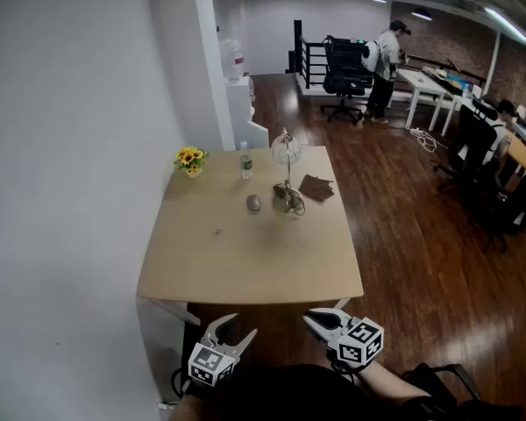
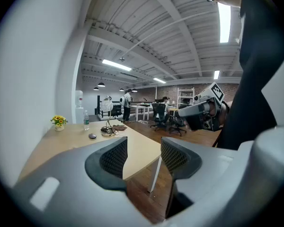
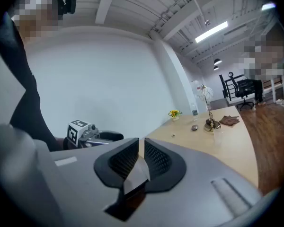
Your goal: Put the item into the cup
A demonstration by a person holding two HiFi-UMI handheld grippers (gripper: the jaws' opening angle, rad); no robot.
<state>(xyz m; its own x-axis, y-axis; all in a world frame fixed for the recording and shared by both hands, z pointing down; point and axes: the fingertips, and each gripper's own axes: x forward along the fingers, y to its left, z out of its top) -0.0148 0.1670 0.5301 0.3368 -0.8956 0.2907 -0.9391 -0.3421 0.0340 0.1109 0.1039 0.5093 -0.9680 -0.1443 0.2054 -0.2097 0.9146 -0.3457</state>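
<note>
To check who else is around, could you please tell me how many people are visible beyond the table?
2. A standing person is at the far end of the room; a seated person is near the head view's right edge. Others may be hidden behind furniture.

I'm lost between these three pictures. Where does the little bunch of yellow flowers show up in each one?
Head view: the yellow flowers sit at the far left corner of the table, left of centre in the picture.
Left gripper view: the yellow flowers are at the left, about mid-height.
Right gripper view: the yellow flowers are right of centre.
Shared landmark: the water bottle, just right of them in every view.
</note>
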